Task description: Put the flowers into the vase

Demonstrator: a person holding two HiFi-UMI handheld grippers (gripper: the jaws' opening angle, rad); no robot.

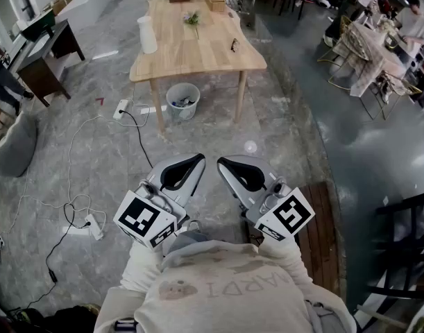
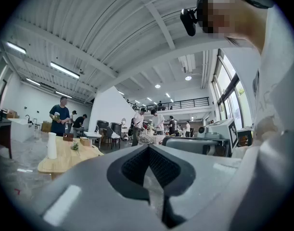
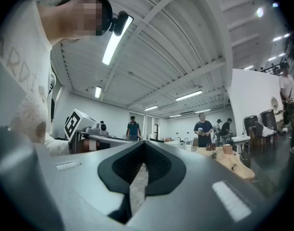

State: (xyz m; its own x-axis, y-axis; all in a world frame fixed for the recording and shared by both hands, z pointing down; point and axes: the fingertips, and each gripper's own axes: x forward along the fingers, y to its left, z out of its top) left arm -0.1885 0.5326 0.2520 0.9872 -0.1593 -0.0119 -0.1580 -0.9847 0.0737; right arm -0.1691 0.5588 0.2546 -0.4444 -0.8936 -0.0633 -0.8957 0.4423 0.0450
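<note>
Close to the person's chest, the left gripper [image 1: 196, 161] and the right gripper [image 1: 223, 162] sit side by side above the grey floor [image 1: 281, 130], each pressed together at the tips with nothing between the jaws. Well ahead, a bin [image 1: 182, 101] stands under the wooden desk [image 1: 198, 57]. On the desk the white vase [image 1: 147, 35] stands upright near the left edge. The flowers [image 1: 193, 19] lie apart from it, toward the far middle.
</note>
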